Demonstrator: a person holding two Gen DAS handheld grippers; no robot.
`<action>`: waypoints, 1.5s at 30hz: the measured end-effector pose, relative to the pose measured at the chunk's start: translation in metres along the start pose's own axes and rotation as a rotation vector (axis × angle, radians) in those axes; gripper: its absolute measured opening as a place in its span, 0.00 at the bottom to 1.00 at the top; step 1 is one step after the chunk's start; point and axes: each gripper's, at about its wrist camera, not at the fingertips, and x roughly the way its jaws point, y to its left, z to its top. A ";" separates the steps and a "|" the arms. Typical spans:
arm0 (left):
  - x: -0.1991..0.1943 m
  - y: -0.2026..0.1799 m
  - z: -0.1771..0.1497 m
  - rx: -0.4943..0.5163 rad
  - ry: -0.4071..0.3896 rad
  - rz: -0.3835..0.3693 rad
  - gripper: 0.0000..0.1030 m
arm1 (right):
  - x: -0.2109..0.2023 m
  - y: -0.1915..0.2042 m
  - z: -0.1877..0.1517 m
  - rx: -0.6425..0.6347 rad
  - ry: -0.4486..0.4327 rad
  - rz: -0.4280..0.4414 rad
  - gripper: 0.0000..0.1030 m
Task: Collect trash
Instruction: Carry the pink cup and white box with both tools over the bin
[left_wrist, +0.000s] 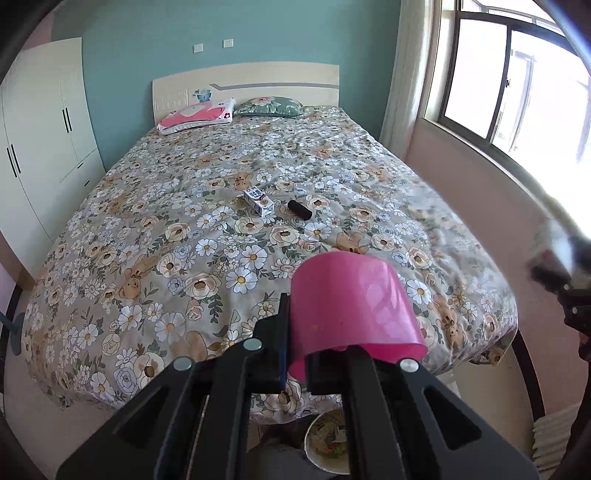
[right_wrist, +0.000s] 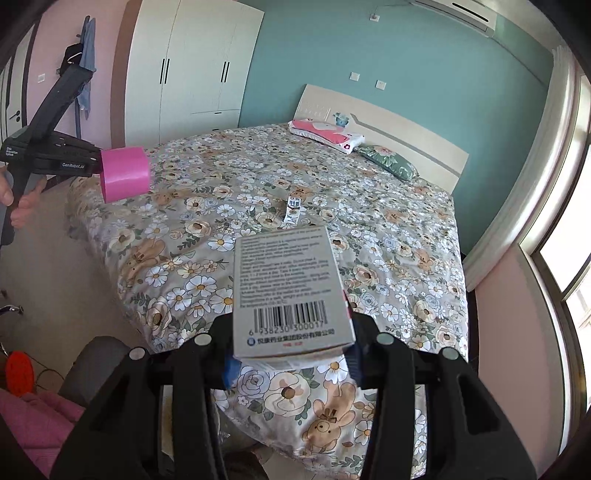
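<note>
My left gripper (left_wrist: 295, 365) is shut on the rim of a pink plastic cup (left_wrist: 351, 306), held above the foot of the bed; the cup also shows in the right wrist view (right_wrist: 125, 173). My right gripper (right_wrist: 291, 362) is shut on a grey cardboard box with a barcode (right_wrist: 288, 291), held over the bed's near corner. A small white carton (left_wrist: 258, 201) and a black cylinder (left_wrist: 300, 209) lie on the floral bedspread (left_wrist: 184, 240) mid-bed. The carton shows in the right wrist view (right_wrist: 293, 210).
Two pillows (left_wrist: 195, 116) lie by the headboard. A white wardrobe (left_wrist: 40, 122) stands left of the bed, a window (left_wrist: 517, 85) to the right. A white bin with rubbish (left_wrist: 328, 439) sits on the floor below my left gripper.
</note>
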 end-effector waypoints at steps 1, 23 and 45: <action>-0.002 -0.003 -0.008 0.011 0.003 -0.009 0.08 | -0.001 0.003 -0.007 0.002 0.005 0.001 0.44; 0.109 -0.025 -0.196 0.026 0.269 -0.172 0.08 | 0.103 0.094 -0.166 0.084 0.217 0.222 0.44; 0.267 -0.071 -0.336 0.013 0.620 -0.248 0.08 | 0.263 0.175 -0.311 0.136 0.585 0.360 0.44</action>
